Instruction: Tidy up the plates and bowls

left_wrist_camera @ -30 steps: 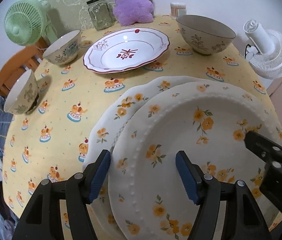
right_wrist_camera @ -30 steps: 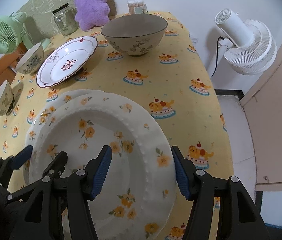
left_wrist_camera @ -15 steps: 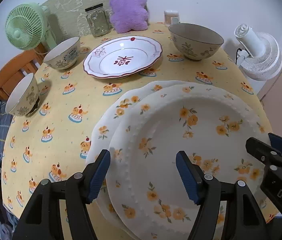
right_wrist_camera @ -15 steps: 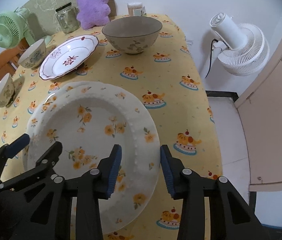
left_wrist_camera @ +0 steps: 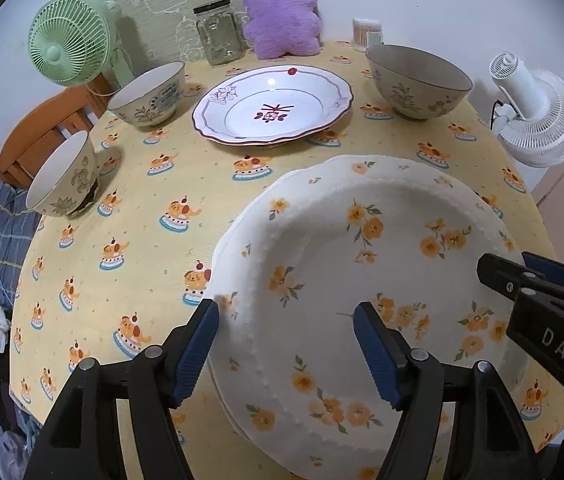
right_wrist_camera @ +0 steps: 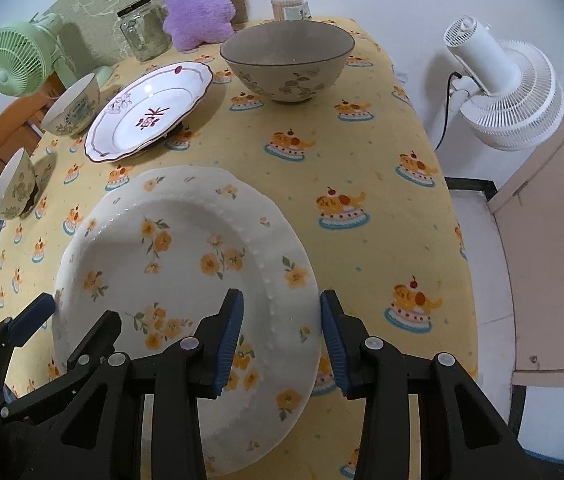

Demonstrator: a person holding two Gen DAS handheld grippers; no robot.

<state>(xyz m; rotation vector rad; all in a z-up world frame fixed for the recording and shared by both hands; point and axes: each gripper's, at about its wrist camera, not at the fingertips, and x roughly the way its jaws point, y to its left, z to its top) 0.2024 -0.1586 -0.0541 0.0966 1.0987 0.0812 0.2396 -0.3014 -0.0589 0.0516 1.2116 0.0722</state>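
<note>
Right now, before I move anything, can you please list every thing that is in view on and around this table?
floral plates: two, white with orange flowers, stacked at the near edge
scalloped plate: one, white with maroon trim, far centre
large bowl: one, grey-beige, far right
small bowls: two, cream, left side
glass jar: one, clear, back edge
plush cushion: one, purple, back edge
stick container: one, pale, back right
tablecloth: one, yellow, covers the table
green fan: one, back left
white fan: one, off the table's right
left gripper: black, blue pads, open over the plates' left rim
right gripper: same colours, jaws just closing, right rim between, not pressing
</note>
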